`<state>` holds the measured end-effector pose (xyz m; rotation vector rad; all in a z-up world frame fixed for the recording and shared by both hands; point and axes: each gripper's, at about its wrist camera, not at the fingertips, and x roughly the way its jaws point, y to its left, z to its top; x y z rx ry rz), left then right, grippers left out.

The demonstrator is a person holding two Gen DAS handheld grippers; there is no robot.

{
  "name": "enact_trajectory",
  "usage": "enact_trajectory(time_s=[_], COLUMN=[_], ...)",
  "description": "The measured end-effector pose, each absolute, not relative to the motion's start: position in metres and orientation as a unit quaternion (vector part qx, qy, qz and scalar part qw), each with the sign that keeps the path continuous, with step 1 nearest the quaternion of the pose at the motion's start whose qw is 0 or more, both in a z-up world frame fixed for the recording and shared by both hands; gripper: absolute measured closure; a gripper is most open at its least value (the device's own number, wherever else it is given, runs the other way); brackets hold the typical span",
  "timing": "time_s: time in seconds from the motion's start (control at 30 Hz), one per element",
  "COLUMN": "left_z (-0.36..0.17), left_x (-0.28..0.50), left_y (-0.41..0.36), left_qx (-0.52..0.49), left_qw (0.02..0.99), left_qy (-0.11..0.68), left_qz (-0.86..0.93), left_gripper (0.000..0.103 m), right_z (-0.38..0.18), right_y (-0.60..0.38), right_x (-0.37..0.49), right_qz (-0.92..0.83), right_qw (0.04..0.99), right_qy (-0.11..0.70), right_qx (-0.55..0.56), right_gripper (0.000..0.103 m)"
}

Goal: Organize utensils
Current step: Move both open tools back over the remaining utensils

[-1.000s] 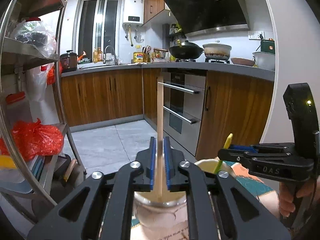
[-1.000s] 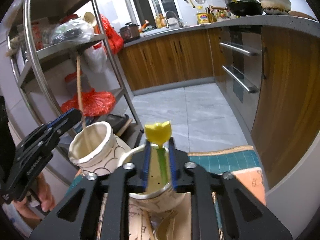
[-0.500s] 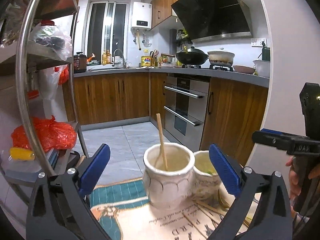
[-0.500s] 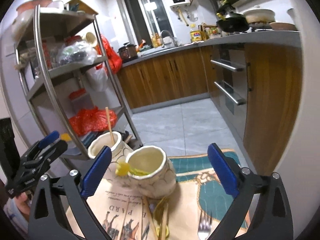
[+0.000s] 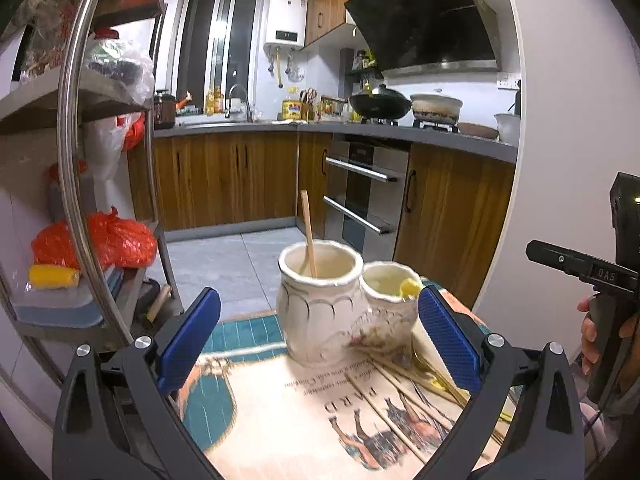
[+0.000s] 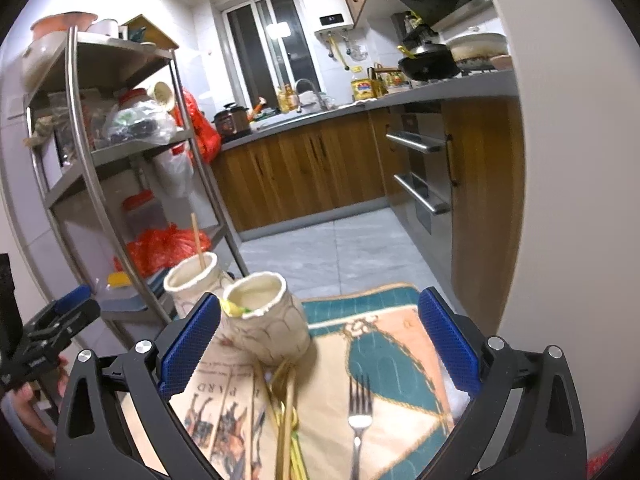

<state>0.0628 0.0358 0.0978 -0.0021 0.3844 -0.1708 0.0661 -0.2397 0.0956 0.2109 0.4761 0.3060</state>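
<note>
Wood-fronted kitchen cabinets back the left wrist view, where the left gripper, jaws wide and empty, faces the tall cream ceramic jar; a wooden chopstick stands in it, tip leaning slightly left. From the right wrist, the right gripper, equally wide and empty, frames the squat cream cup. Nearer than the jar, loose chopsticks and a steel fork lie lengthwise, tines toward it; best pinch each mid-shaft.
</note>
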Motion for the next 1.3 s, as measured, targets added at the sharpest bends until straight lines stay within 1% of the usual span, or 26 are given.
enact_trajectory(time_s=[0.3,0.6,0.8,1.1,1.3], left_z=[0.069,0.048,0.028,0.003,-0.01], left_x=[0.058,0.059,0.065,0.07,0.074], left_y=[0.017,-0.004,-0.016,-0.033,-0.036], left_qx=[0.004,0.018,0.03,0.046,0.043], left_qw=[0.966,0.954,0.941,0.926,0.916], left_qy=[0.239,0.28,0.321,0.363,0.388], left_qz=[-0.097,-0.107,-0.099,-0.095,-0.092], left_gripper=[0.005,0.005,0.005,0.005,0.006], right_z=[0.063,0.021,0.008,-0.008,-0.013], right_y=[-0.253,-0.256,-0.254,-0.241,-0.241], right_x=[0.051,0.046,0.051,0.053,0.055], right_qz=[0.133,0.117,0.124,0.124,0.115], right_qw=[0.947,0.93,0.916,0.905,0.903], right_qy=[0.277,0.343,0.375,0.405,0.413], right_qx=[0.09,0.055,0.067,0.019,0.01], right_gripper=[0.005,0.005,0.005,0.005,0.005])
